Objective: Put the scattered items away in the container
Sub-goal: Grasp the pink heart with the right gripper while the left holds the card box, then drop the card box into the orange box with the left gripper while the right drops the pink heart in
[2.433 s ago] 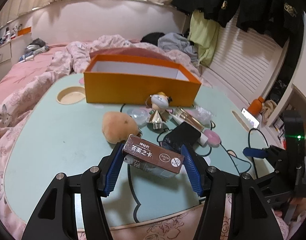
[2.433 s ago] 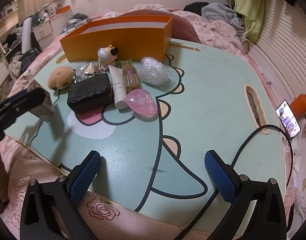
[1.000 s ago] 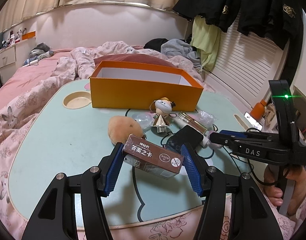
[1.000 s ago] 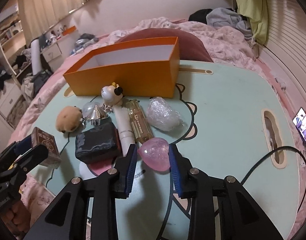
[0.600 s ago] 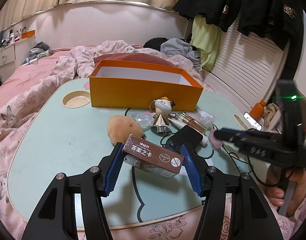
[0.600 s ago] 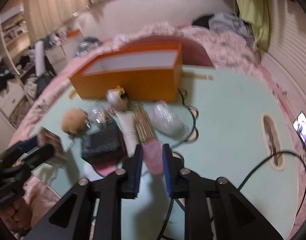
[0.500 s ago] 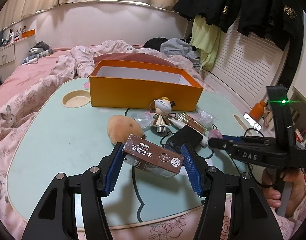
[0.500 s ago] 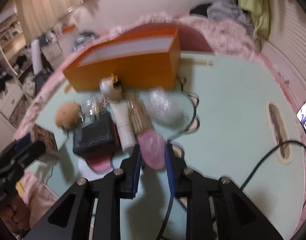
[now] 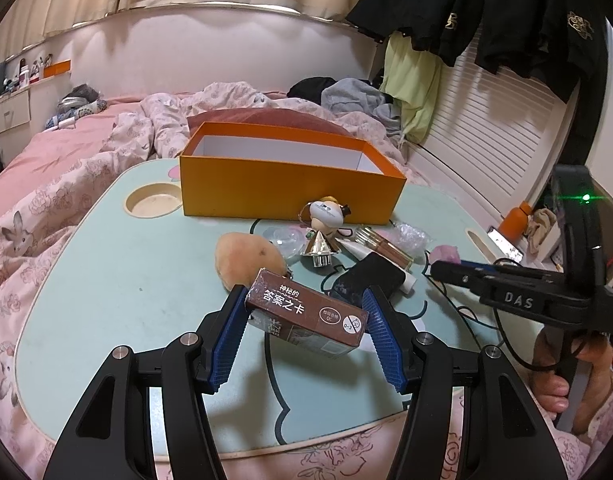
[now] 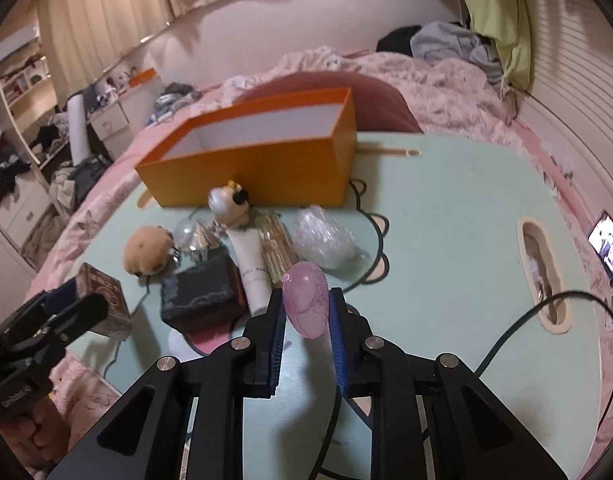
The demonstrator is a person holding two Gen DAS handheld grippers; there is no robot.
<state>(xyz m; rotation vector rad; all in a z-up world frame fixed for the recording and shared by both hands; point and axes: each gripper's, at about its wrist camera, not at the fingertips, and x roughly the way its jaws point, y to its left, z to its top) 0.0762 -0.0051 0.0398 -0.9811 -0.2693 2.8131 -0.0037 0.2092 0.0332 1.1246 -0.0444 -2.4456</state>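
Just in front of the orange box (image 10: 250, 168), both grippers have something, so this looks like the carry-to-box step. The right gripper (image 10: 306, 312) pinches the pink case (image 10: 306, 304), lifted clear of the table (image 10: 446, 240); the left gripper (image 9: 302, 320) clamps the brown card box (image 9: 306, 312) by its ends. Both point down at the table, short of the orange box. Next move probably needs each one up over its near wall, then let go.

A mint lap table (image 9: 106, 280) on pink bedding (image 9: 46, 184) carries an orange box (image 9: 282, 184) and scattered trinkets (image 10: 242, 256)
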